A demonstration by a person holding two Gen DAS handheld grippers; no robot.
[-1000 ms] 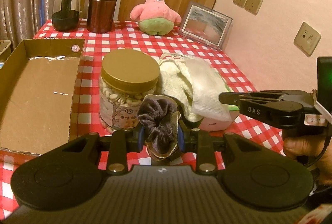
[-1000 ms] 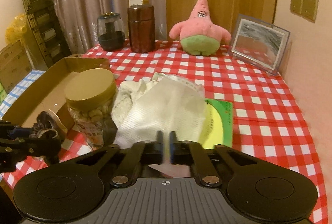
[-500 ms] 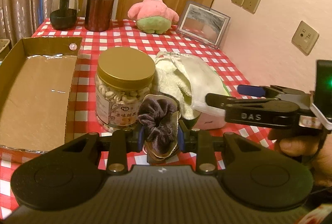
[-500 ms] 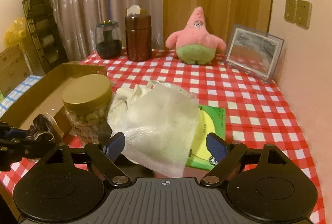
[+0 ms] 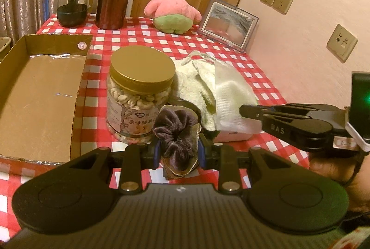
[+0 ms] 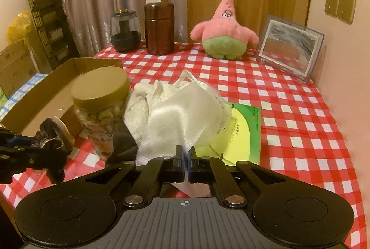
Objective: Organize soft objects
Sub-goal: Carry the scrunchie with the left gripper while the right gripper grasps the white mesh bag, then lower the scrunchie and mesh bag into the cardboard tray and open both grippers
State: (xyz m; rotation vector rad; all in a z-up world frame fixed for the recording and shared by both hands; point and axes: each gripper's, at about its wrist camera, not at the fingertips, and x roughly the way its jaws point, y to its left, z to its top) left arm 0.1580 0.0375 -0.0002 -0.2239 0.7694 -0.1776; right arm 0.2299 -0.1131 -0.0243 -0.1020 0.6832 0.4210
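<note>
Nearest, the left gripper [image 5: 178, 152] is clamped on a dark velvet scrunchie [image 5: 177, 131], held above the checked tablecloth [image 6: 289, 110]. The right gripper [image 6: 185, 162] has its fingers pressed together on the near corner of a white mesh cloth [image 6: 185, 119]. That cloth drapes over a cream towel [image 6: 141, 98] and partly over a green booklet [image 6: 245, 124]. Just left of the pile stands a gold-lidded nut jar [image 5: 138, 96], and beside it lies a shallow cardboard tray [image 5: 34, 92] with nothing soft in it. Judged from this, sorting is at an early stage: two items are gripped, none stowed. Farther back sit a pink starfish plush [image 6: 223, 29], a brown canister [image 6: 159, 28], a dark glass jar [image 6: 124, 33] and a framed mirror [image 6: 289, 48]. The jar stands between pile and tray, so passing above it seems advisable; the wall closes the right side, while the centre of the table offers room.
</note>
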